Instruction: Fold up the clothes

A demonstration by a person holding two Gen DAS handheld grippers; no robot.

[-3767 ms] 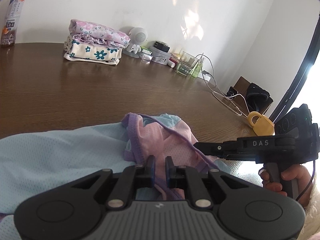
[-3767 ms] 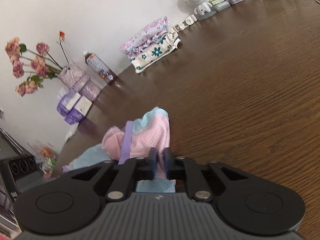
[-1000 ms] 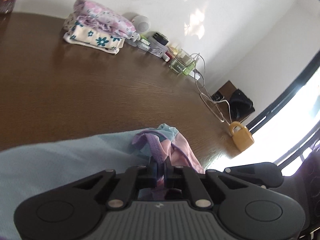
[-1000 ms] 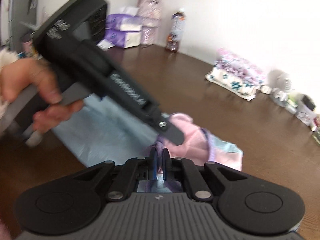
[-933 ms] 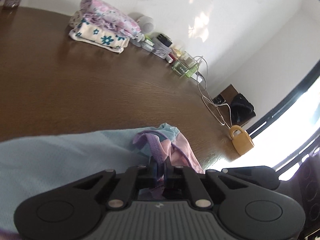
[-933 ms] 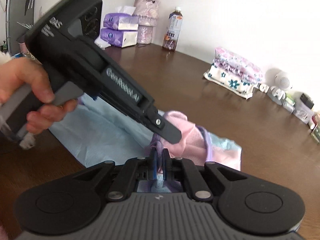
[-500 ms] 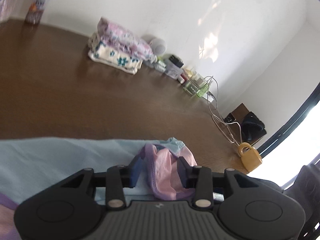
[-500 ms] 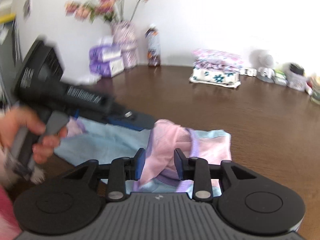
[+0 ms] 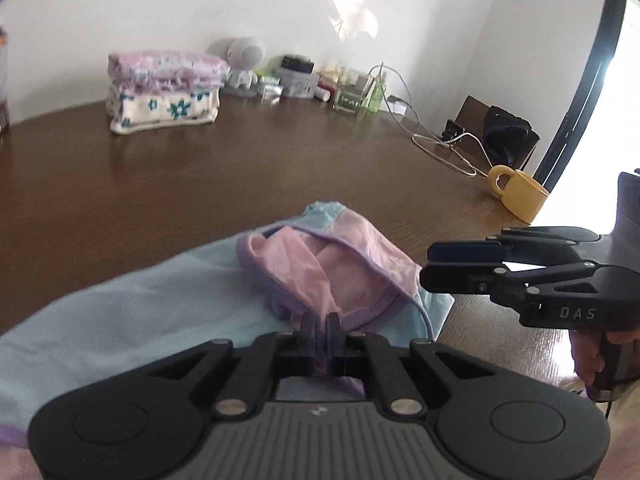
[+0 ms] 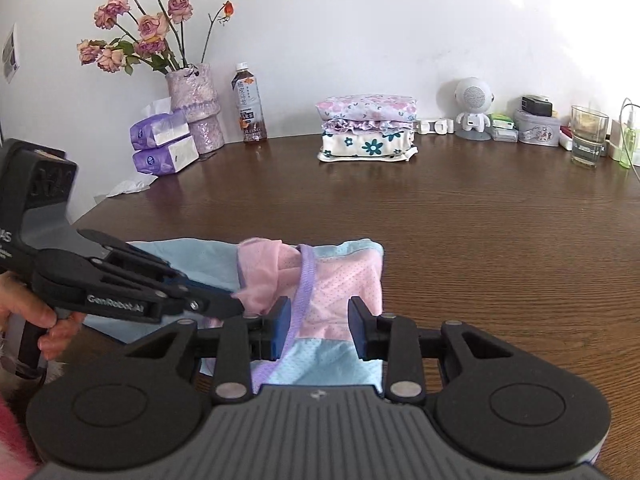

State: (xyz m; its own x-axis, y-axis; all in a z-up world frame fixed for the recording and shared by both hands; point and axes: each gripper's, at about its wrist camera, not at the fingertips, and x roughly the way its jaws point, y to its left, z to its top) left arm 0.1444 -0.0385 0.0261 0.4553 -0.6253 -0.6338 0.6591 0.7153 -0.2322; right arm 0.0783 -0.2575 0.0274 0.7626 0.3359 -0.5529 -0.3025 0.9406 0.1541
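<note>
At the near table edge: left gripper [image 9: 320, 326], fingers clamped on the pink-and-blue garment [image 10: 336, 280]; right gripper [image 10: 319, 328], fingers spread apart over its pink panel. Garment lies on the brown table [image 10: 480, 248]. Far back, by the wall: folded clothes stack [image 10: 366, 128].

Left gripper [image 9: 320, 326] pinches the garment's [image 9: 320, 264] purple hem.

Dark wooden table [image 10: 480, 240], pastel garment [image 10: 340, 280], folded stack [image 10: 366, 128], bottle [image 10: 249, 104], vase [image 10: 198, 108], mug [image 9: 518, 194]
</note>
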